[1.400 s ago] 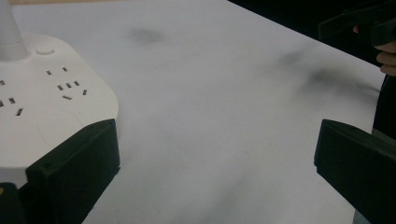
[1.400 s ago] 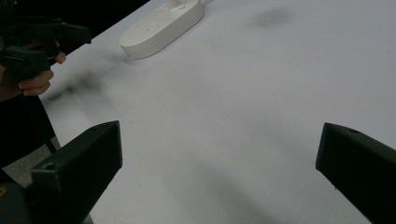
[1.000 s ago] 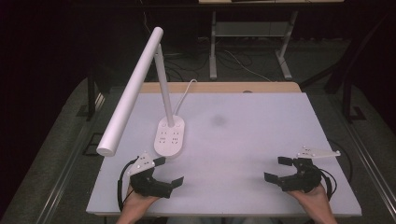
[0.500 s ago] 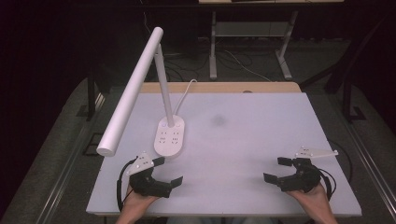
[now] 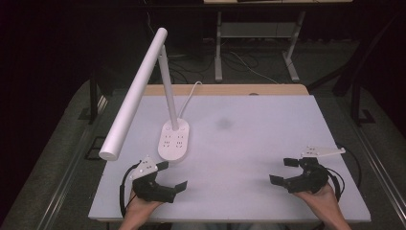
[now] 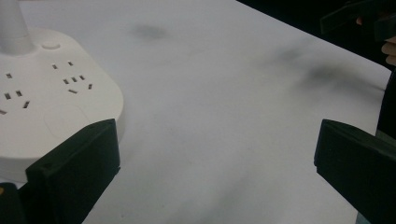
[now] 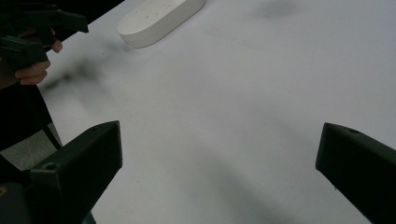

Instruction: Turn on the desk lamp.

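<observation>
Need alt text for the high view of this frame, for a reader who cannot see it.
A white desk lamp stands on a socketed base at the left of a white table, its long head slanting toward the near left. At the near edge, a person's hands hold the left tool and the right tool, both open and holding nothing.

A lab-like workroom: bare white table (image 5: pixel 249 143), metal bench legs (image 5: pixel 219 48), loose floor cables (image 5: pixel 239 60), dark surroundings.

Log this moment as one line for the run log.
left gripper: open, empty, beside lamp base | right gripper: open, empty, over bare table | lamp: upright, untouched
</observation>
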Tool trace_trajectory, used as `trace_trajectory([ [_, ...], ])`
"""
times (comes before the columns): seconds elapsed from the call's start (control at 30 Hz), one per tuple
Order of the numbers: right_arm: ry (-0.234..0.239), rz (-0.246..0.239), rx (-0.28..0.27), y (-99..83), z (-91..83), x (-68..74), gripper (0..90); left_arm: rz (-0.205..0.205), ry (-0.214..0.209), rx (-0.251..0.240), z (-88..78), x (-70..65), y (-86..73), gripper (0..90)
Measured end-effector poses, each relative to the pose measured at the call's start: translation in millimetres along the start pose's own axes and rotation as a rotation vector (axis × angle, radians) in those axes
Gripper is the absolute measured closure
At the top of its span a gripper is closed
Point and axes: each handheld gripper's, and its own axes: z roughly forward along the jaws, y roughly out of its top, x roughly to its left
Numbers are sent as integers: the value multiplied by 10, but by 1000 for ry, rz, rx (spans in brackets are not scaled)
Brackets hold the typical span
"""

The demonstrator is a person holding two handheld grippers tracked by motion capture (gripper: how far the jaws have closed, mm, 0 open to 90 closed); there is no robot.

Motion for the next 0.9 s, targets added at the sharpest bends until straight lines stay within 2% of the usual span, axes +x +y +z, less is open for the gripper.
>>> trace_trajectory([
  [0.23,4,-17,19,110,17,35,4,1,0,0,-1,0,0,0],
  [0.37,3,-59,39,221,38,59,4,7,-2,3,-1,-4,4,0],
  [0.63,15,-92,44,413,61,99,4,-3,5,-3,-9,8,7,0],
  [0.9,24,-120,72,581,178,134,4,3,3,2,-5,14,4,0],
])
